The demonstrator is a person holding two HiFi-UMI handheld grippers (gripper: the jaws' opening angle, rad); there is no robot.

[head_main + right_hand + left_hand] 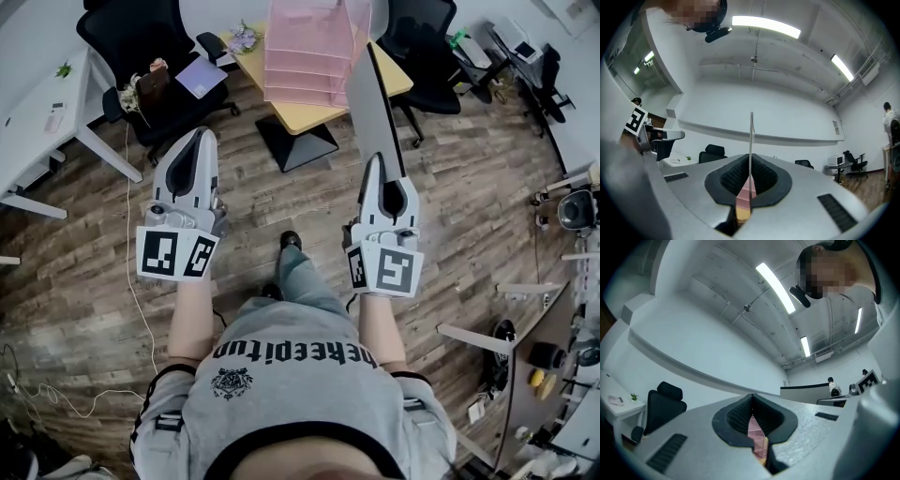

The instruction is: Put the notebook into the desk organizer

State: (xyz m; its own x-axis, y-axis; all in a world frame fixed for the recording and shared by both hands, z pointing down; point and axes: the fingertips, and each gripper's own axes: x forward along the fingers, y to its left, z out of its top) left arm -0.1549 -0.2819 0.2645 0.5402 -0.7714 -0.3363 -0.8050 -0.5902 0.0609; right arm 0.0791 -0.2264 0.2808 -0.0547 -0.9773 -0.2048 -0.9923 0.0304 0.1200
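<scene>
The notebook [373, 105] is a thin grey slab, held edge-on and upright by my right gripper [377, 159], which is shut on its lower end. In the right gripper view its edge [751, 140] rises as a thin line from between the jaws. The desk organizer [305, 52] is a pink mesh stack of trays on a yellow desk [309, 116] ahead; the notebook's top reaches its right side in the head view. A sliver of the organizer [746, 191] shows through the jaws. My left gripper [200, 133] is shut and empty, level with the right one, left of the desk.
Black office chairs stand left [141, 33] and right [424, 52] of the yellow desk. A purple folder [202, 76] lies near the left chair. A white desk [37, 108] is far left. A cable [131, 281] runs over the wooden floor.
</scene>
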